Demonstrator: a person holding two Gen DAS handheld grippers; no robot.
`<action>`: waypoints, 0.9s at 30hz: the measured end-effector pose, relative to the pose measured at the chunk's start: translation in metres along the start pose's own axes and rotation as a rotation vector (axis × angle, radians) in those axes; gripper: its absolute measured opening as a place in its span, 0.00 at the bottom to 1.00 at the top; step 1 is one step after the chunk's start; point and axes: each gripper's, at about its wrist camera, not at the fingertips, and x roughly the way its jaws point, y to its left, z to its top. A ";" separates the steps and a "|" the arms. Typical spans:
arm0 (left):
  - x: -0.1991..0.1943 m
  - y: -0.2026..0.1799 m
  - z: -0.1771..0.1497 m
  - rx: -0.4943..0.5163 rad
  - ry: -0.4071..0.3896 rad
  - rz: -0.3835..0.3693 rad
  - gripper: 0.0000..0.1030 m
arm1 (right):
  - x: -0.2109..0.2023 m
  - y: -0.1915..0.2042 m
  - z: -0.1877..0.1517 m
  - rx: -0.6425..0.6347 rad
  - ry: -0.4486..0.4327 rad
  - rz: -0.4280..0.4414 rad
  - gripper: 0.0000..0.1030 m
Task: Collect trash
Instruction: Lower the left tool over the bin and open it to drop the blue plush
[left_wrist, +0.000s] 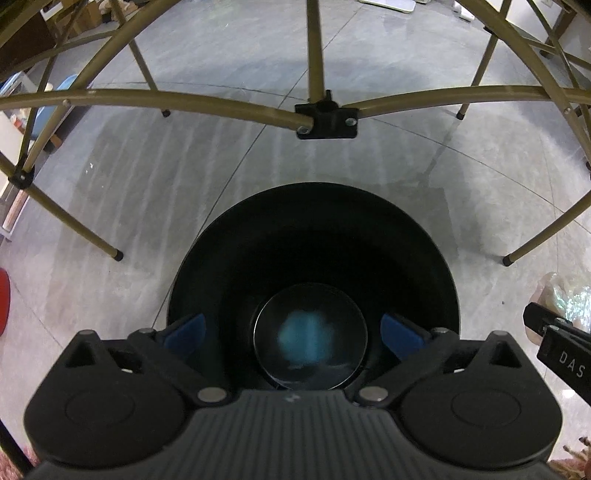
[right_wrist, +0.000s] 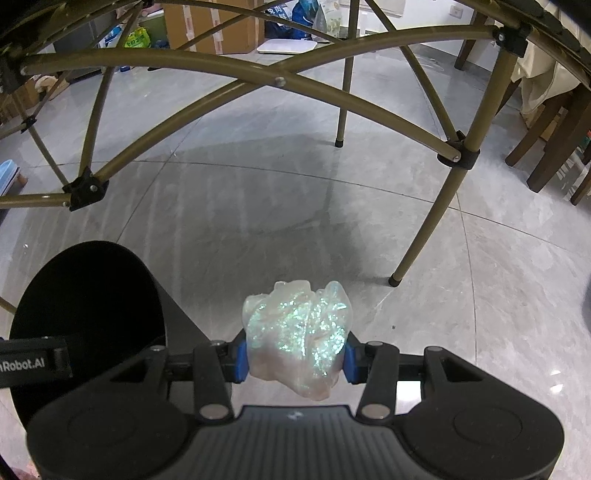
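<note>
A grey tiled floor (right_wrist: 332, 206) spreads under both grippers, crossed by the olive metal legs of a folding frame (right_wrist: 229, 92) beyond and above them. Directly below and ahead of the left gripper (left_wrist: 293, 330) stands a black round bin (left_wrist: 314, 236), mouth upward; a blurred blue patch (left_wrist: 306, 341) shows at its bottom, too smeared to identify. That gripper's blue pads (left_wrist: 186, 330) are spread wide with nothing between them. The right gripper (right_wrist: 293, 356), just right of the bin, is clamped on a crumpled iridescent wrapper (right_wrist: 297, 328), a rounded wad whose slightly longer axis runs forward, away from the gripper, over bare floor. Readable writing: "DAS" on one gripper body, "Robot.AI" on the other.
</note>
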 end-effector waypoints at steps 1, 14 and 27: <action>0.000 0.001 0.000 -0.002 0.002 0.000 1.00 | 0.000 0.000 0.000 0.000 0.000 0.000 0.44; -0.007 0.014 -0.001 -0.006 0.008 -0.012 1.00 | -0.006 0.006 -0.001 -0.012 -0.016 0.012 0.44; -0.033 0.045 -0.007 -0.021 -0.053 -0.008 1.00 | -0.019 0.026 -0.002 -0.046 -0.034 0.063 0.44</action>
